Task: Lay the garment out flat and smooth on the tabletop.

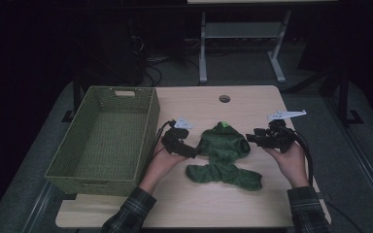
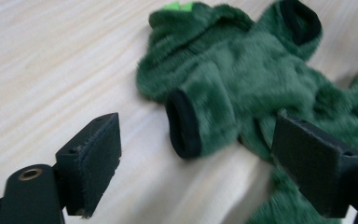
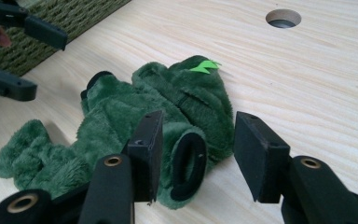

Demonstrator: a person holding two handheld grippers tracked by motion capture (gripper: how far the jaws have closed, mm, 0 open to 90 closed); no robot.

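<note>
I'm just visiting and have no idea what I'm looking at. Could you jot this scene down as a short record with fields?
Setting: pale wooden table with a round hole
Main item: fuzzy dark green plush garment with black-edged sleeve cuffs, lying flat
Container: olive green woven basket, at the table's left side
Left gripper: open, jaws either side of a sleeve cuff, not pressing
Right gripper: open beside the other cuff
Garment in basket: not yet

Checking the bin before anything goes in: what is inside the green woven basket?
The green woven basket shows bare woven floor and inner walls, with nothing lying in it. Its near wall hides a strip of floor just behind it.
</note>
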